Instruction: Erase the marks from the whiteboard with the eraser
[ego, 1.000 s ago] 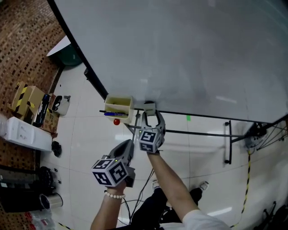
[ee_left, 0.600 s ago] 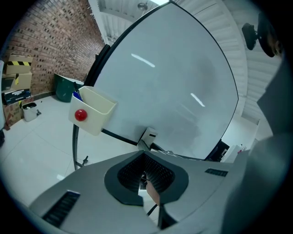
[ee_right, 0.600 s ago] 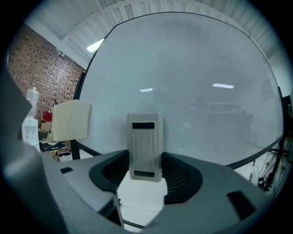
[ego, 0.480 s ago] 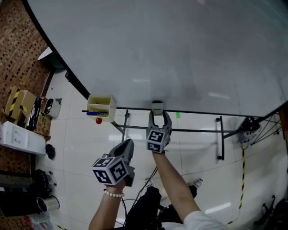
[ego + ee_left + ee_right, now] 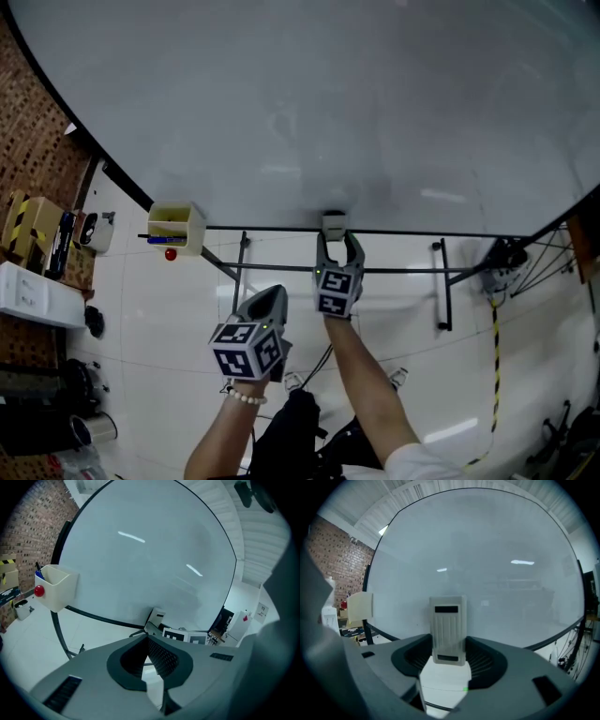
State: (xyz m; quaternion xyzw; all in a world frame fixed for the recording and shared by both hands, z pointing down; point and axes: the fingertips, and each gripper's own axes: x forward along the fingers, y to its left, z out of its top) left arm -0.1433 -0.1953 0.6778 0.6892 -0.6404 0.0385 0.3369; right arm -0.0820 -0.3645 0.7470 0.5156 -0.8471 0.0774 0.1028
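Eraser (image 5: 449, 630) is pinched end-on in the right tongs (image 5: 449, 660) and held at the bottom edge of the whiteboard (image 5: 328, 112); contact can't be confirmed. Left tongs (image 5: 151, 667) are pressed nearly together, nothing held, parked lower and to the side. Marks are barely made out, faint smudges at most. Felt face should be laid flat, even pressure applied, overlapping strokes run upward from the edge.

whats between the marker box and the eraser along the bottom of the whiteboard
Nothing between marker box and eraser: just bare whiteboard and its black edge, clearest in the head view.
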